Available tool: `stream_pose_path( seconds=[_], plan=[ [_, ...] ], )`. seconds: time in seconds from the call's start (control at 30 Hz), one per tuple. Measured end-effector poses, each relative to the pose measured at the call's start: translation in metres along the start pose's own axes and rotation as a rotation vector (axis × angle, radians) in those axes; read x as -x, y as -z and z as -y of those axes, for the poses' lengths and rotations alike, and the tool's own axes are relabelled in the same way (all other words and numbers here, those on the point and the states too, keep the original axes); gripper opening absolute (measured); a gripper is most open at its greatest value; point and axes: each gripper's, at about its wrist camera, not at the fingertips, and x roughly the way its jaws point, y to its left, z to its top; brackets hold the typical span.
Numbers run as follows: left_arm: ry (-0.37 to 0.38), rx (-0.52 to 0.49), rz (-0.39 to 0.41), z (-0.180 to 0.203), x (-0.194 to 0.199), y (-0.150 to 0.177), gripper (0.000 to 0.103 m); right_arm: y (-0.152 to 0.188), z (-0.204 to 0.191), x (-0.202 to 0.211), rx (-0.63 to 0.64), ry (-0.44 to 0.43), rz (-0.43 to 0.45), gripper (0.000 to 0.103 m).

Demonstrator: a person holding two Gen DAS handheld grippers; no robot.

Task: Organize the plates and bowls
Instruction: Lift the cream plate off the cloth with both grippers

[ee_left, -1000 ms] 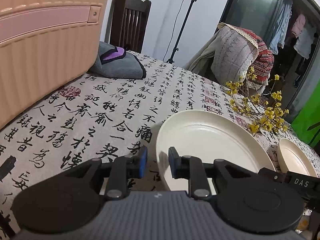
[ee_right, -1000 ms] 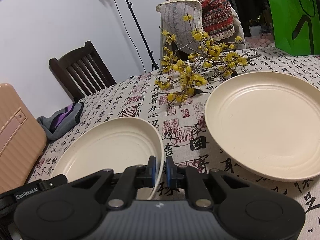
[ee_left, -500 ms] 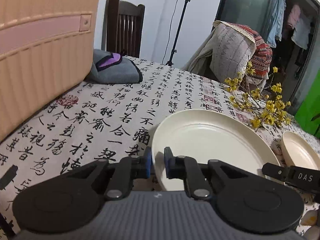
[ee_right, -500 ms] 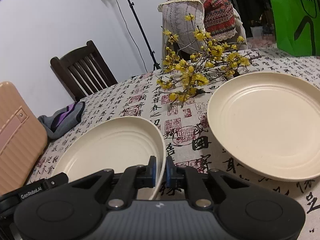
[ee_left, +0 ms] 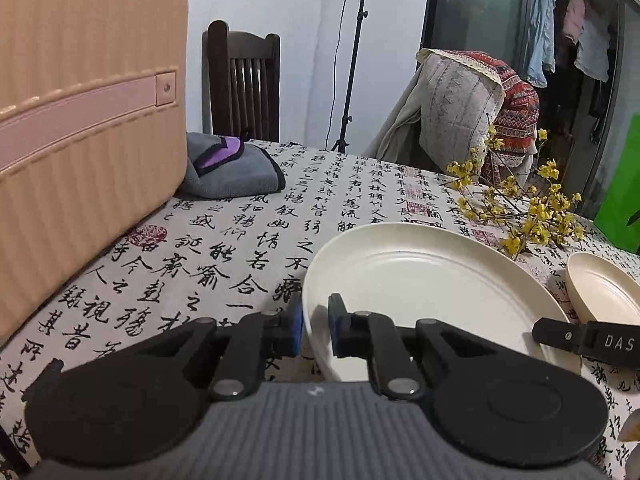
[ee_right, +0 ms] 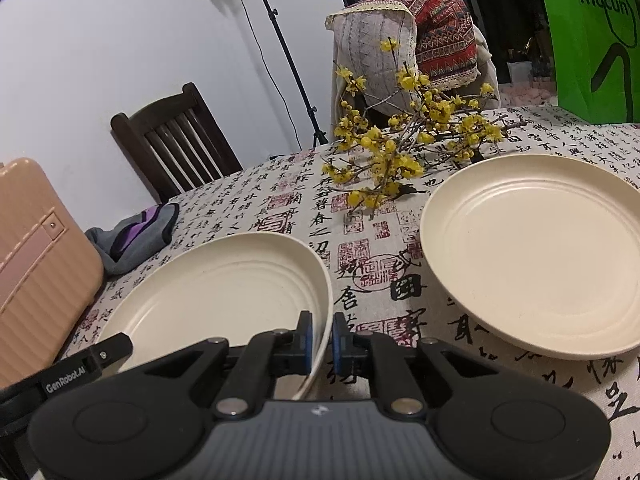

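A cream plate (ee_left: 424,292) lies on the calligraphy-print tablecloth (ee_left: 240,240), and both grippers hold it. My left gripper (ee_left: 314,320) is shut on its near left rim, the edge pinched between the blue pads. In the right wrist view the same plate (ee_right: 216,292) has its right rim clamped by my right gripper (ee_right: 320,336). A second cream plate (ee_right: 536,248) rests flat on the cloth to the right, apart from the held one; its edge also shows as the second plate (ee_left: 600,292) in the left wrist view.
A peach suitcase (ee_left: 80,120) stands close on the left. A grey and purple cloth (ee_left: 232,168) lies behind it. A branch of yellow flowers (ee_right: 400,148) lies across the table beyond both plates. A green bag (ee_right: 592,40) stands at the far right, dark chairs behind.
The left gripper's jaws have closed onto the plate's rim and the left hand has rolled a little. The right gripper has kept its grip on the opposite rim.
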Motion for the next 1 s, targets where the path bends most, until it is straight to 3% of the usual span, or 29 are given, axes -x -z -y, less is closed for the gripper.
stream_pose_path(
  seconds=[1.0],
  plan=[
    [0.035,0.082,0.075,-0.013,0.037,-0.012,0.013,-0.003,-0.013,0.03,-0.014,-0.034,0.065,0.01]
  ],
)
